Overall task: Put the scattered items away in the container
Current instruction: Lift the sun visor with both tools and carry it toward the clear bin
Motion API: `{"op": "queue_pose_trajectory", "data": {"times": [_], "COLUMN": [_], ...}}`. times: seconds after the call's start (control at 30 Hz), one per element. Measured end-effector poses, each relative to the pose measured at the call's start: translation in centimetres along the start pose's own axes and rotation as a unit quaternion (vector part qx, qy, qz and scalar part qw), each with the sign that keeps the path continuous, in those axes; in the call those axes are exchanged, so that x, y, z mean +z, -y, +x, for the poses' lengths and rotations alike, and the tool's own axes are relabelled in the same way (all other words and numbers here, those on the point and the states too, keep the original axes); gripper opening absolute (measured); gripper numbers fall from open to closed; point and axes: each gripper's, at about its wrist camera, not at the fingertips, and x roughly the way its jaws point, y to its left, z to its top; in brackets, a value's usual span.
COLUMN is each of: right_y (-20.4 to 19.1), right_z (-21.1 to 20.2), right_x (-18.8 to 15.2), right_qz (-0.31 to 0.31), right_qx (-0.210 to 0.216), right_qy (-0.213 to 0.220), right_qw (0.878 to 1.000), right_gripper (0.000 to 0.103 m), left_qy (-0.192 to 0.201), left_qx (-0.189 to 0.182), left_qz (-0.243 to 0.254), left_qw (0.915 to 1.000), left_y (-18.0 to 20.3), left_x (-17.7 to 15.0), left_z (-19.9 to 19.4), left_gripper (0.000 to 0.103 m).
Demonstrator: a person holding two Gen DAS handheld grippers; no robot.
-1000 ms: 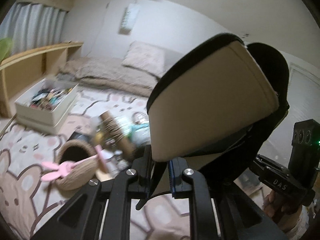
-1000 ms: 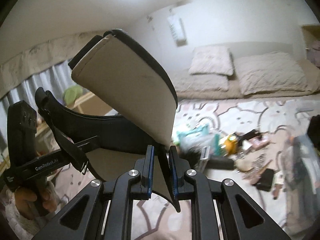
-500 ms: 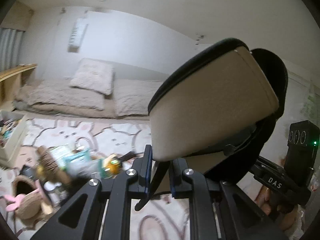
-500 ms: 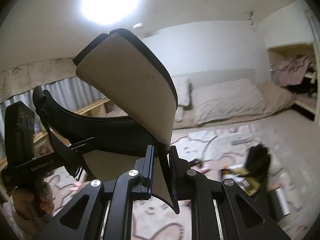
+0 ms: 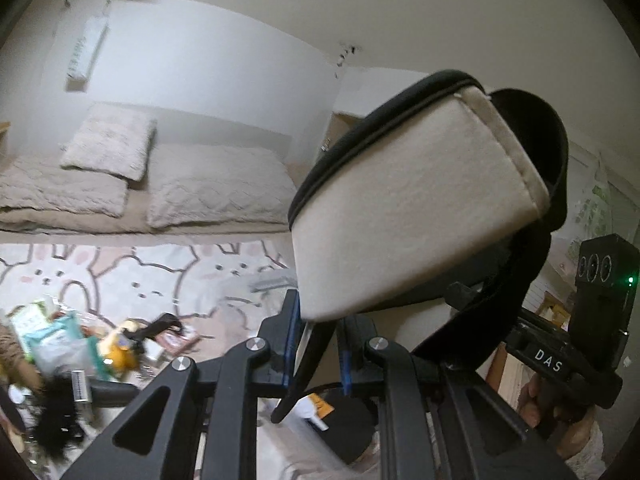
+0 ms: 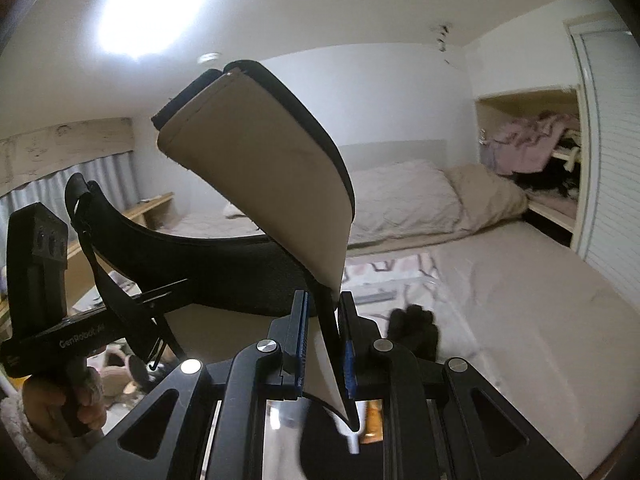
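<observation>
Judging by the floor, most of the tidying is still to be done. In the left wrist view a heap of scattered items (image 5: 76, 352) is lying on the bunny-print rug (image 5: 160, 276) at about eight o'clock: pale packets, a yellow object, dark fuzzy bits, all blurred. In the right wrist view a black glove-like thing (image 6: 414, 330) is sitting on the rug at about five o'clock, near the mattress (image 6: 520, 320). Nothing in these pictures shows items going into a container.

What both hands are carrying is a soft bag (image 5: 404, 216), cream on its flap and black on its body, with a black strap. It may be the container or one of the items; I cannot tell which. It is hanging in the air between the two tools, above the rug and in front of the bed (image 5: 192, 188).

The left gripper (image 5: 318, 344) is clenched on the lower edge of the cream flap, its blue-padded fingers (image 5: 291, 336) pressing the thin edge from both sides. The right gripper (image 6: 324, 344) is likewise clamped on the opposite end of the same bag (image 6: 264, 168), with only the thickness of the fabric between its fingers (image 6: 301, 344). In each view the other tool is showing at the frame's edge, gripped by the person's hand (image 6: 60, 404).
</observation>
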Motion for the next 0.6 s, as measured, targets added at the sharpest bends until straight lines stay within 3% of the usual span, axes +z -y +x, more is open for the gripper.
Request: {"op": "queue_pose_trajectory", "data": {"times": [0.17, 0.43, 0.6], "right_y": [4.1, 9.3, 10.8], "right_z": [0.7, 3.4, 6.5], "right_x": [-1.2, -3.2, -4.1], "right_qz": [0.039, 0.091, 0.096], "right_qx": [-0.011, -0.041, -0.045], "right_qy": [-0.045, -0.121, -0.162], "right_qw": [0.998, 0.988, 0.981], "right_gripper": [0.016, 0.016, 0.016], "left_qy": [-0.039, -0.142, -0.166], "left_qx": [-0.014, -0.015, 0.0], "left_qz": [-0.005, -0.01, -0.016], "left_qw": [0.9991, 0.9897, 0.986], "left_y": [1.7, 3.6, 2.9], "left_x": [-1.5, -5.8, -7.3], "left_z": [4.2, 10.3, 12.4], "left_gripper": [0.015, 0.015, 0.016]}}
